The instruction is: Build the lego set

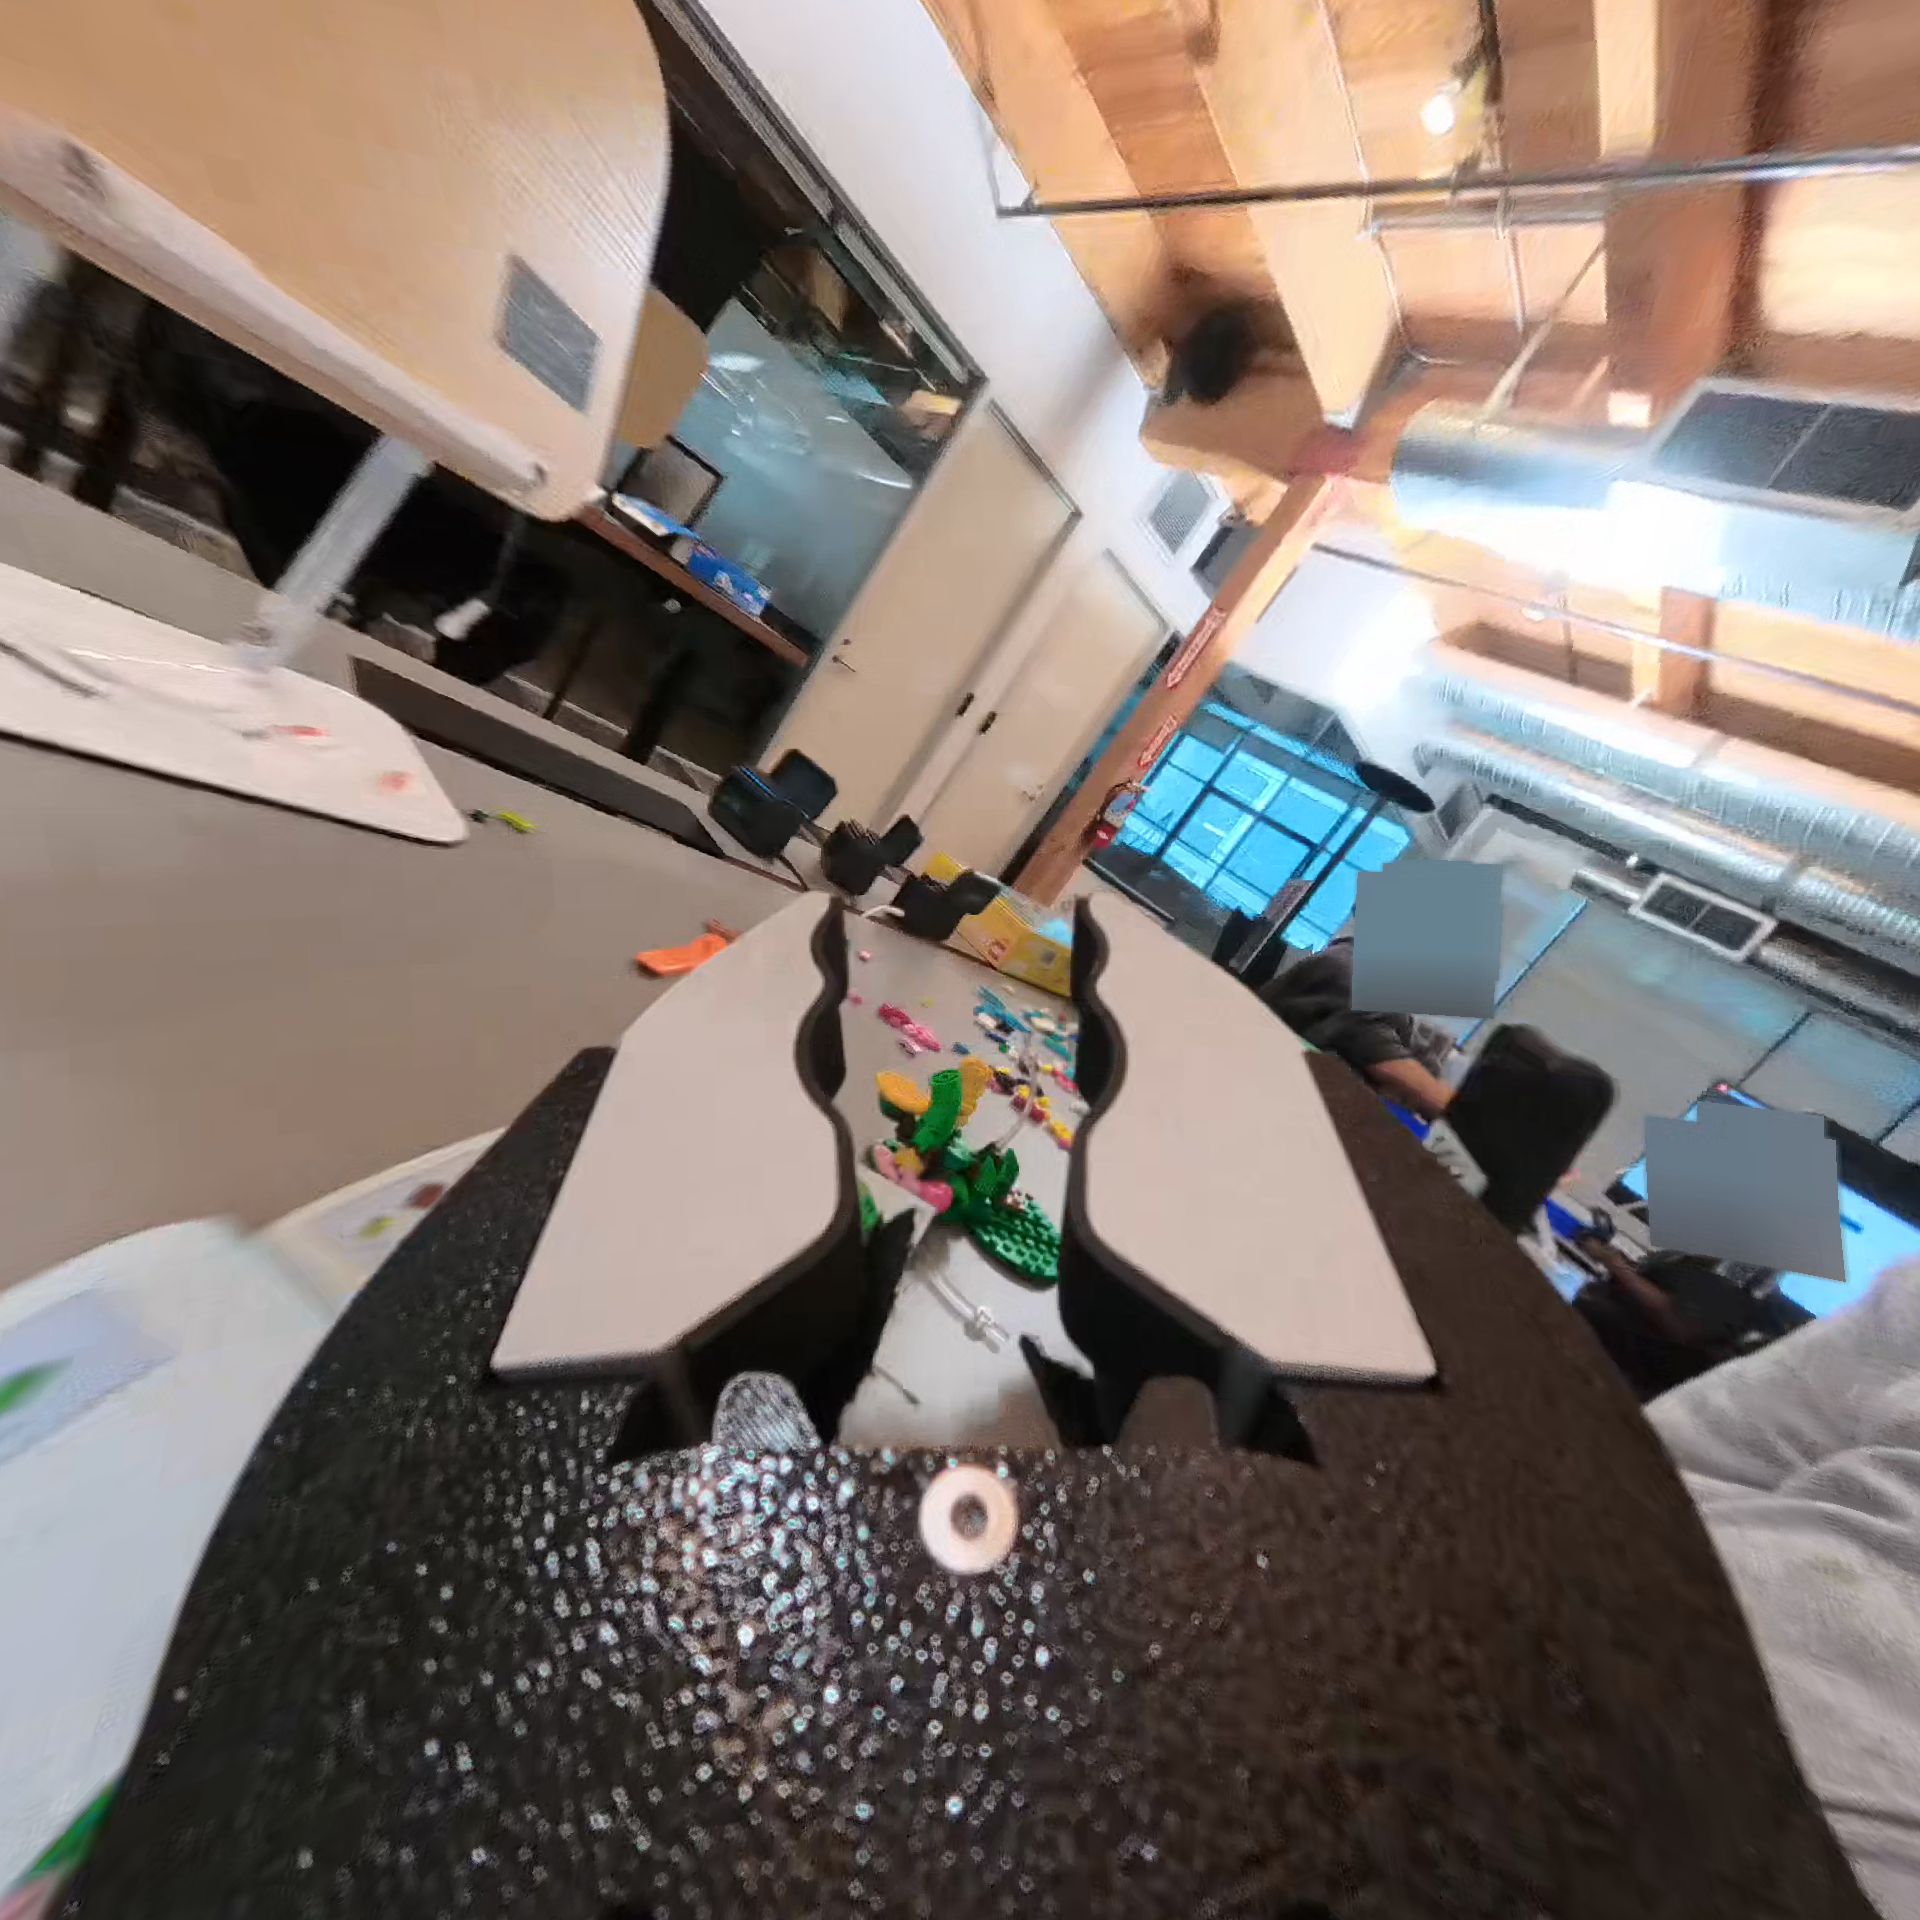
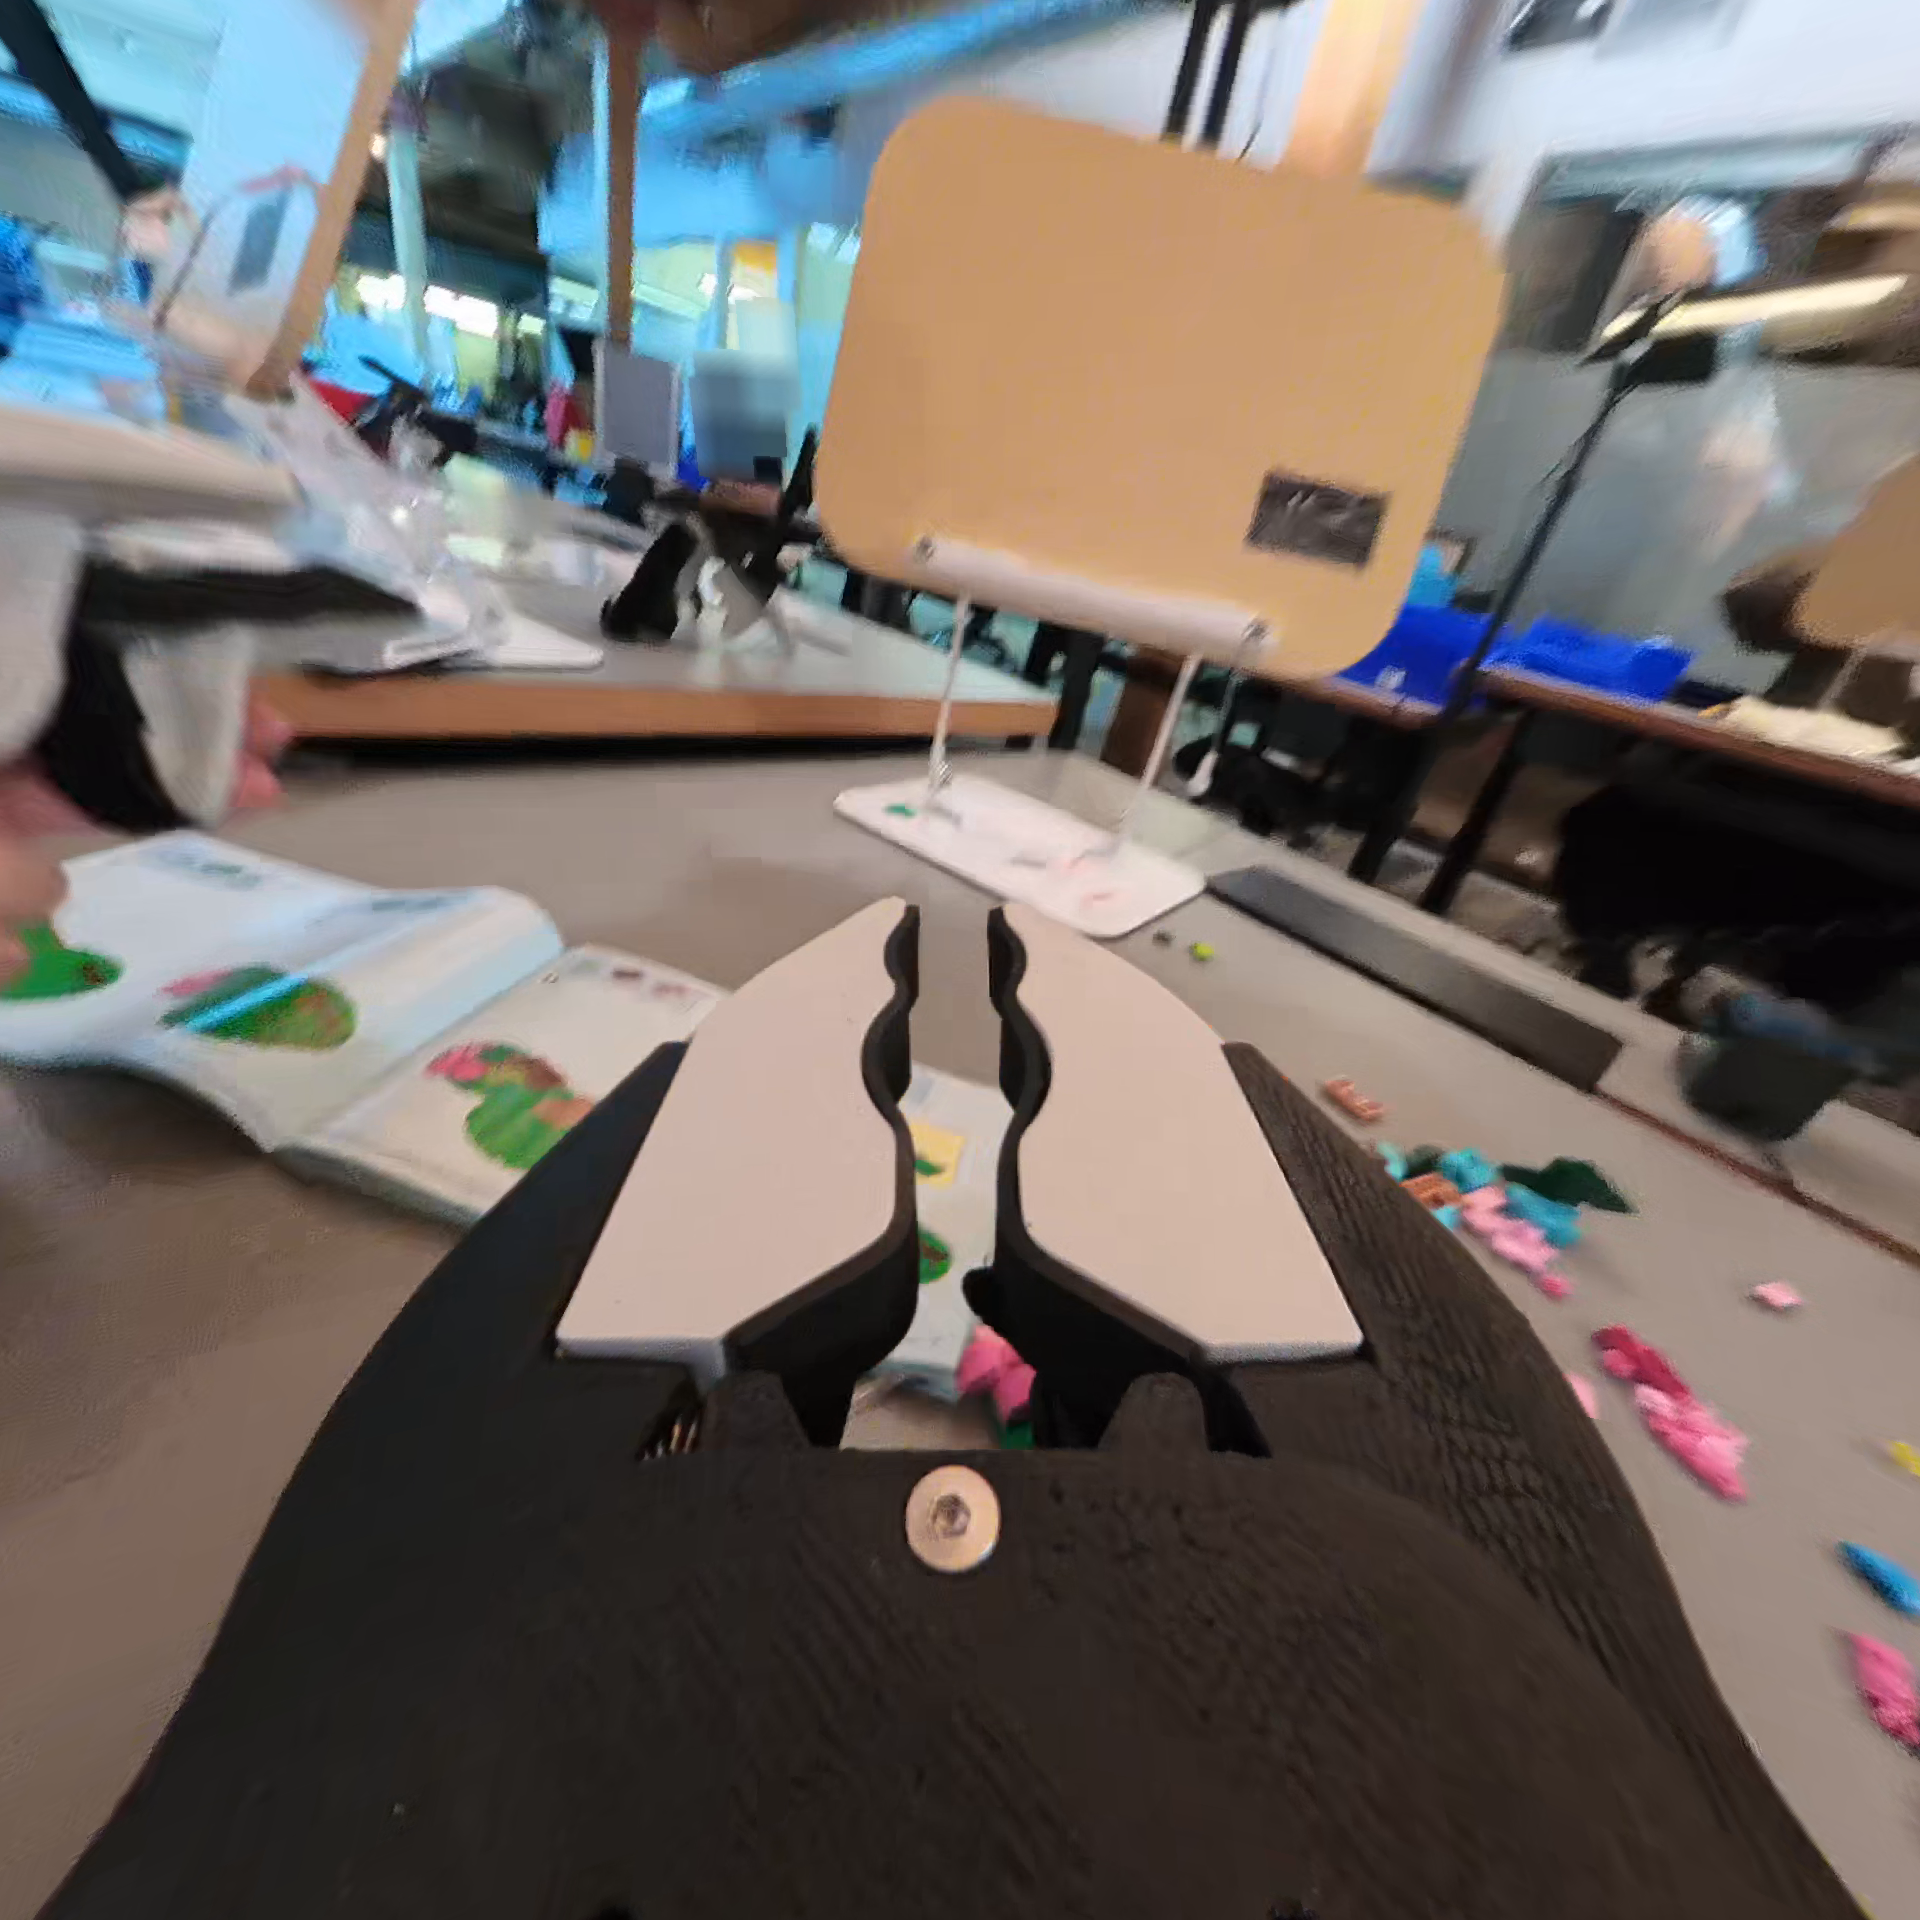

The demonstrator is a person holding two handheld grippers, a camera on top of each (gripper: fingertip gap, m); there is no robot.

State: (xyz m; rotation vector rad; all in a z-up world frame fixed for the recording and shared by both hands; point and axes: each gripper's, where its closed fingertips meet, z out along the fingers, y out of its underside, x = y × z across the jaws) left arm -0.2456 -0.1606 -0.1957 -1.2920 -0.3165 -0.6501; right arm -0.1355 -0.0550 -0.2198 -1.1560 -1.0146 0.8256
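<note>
Yellow box [image 1: 1023,935] stands beyond scattered bricks [image 1: 1013,1023].

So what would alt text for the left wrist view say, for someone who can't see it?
The left gripper, its grey fingers apart and holding nothing, hovers over a grey table. Ahead stands a green, yellow and pink toy-brick flower model among scattered loose bricks.

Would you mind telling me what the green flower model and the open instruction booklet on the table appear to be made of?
The green flower model looks like moulded plastic bricks: saturated, slightly glossy colours and a studded green plate at its base. The instruction booklet appears to be printed paper, probably coated, judging by its curved open pages with colour pictures; blur leaves the finish uncertain. Both rest on a matte grey table.
</note>
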